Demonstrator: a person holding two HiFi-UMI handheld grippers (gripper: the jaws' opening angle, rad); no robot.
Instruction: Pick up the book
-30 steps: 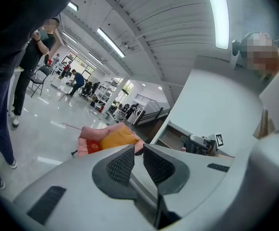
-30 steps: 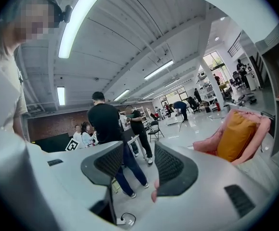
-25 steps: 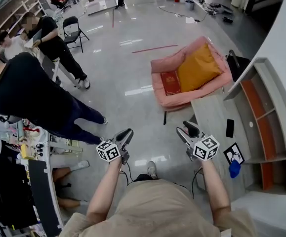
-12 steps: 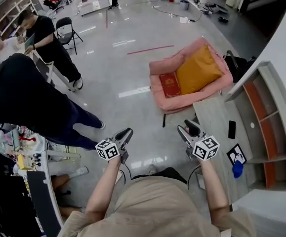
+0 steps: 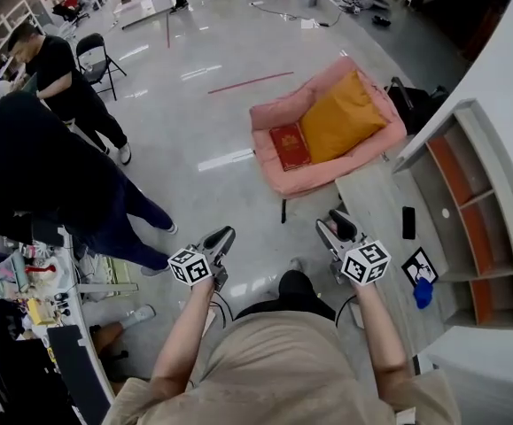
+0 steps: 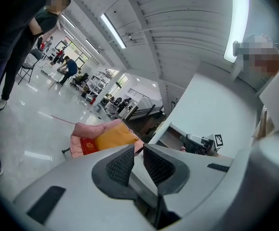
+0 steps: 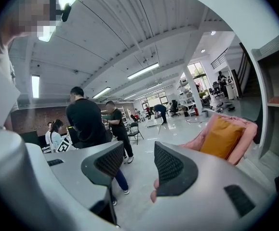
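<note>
A red book (image 5: 289, 145) lies flat on the seat of a pink armchair (image 5: 274, 113), beside an orange cushion (image 5: 343, 116). Both grippers are held over the floor, well short of the chair and pointing toward it. My left gripper (image 5: 223, 235) is shut with nothing in it; in the left gripper view its tips (image 6: 138, 150) nearly meet, with the book (image 6: 87, 146) and cushion (image 6: 114, 137) far beyond. My right gripper (image 5: 331, 224) is open and empty (image 7: 139, 160). The cushion (image 7: 223, 137) shows past its right jaw; the book is hidden there.
A grey table (image 5: 376, 211) with a black phone (image 5: 408, 222) stands right of the chair, against a grey shelf unit (image 5: 469, 211). A person in black (image 5: 34, 158) stands at the left beside a cluttered desk (image 5: 34, 282). Bare glossy floor (image 5: 194, 104) lies ahead.
The person holding the grippers has stepped toward the armchair; both grippers moved forward with them. The chair and book sit further left in the head view. Jaws have not changed.
</note>
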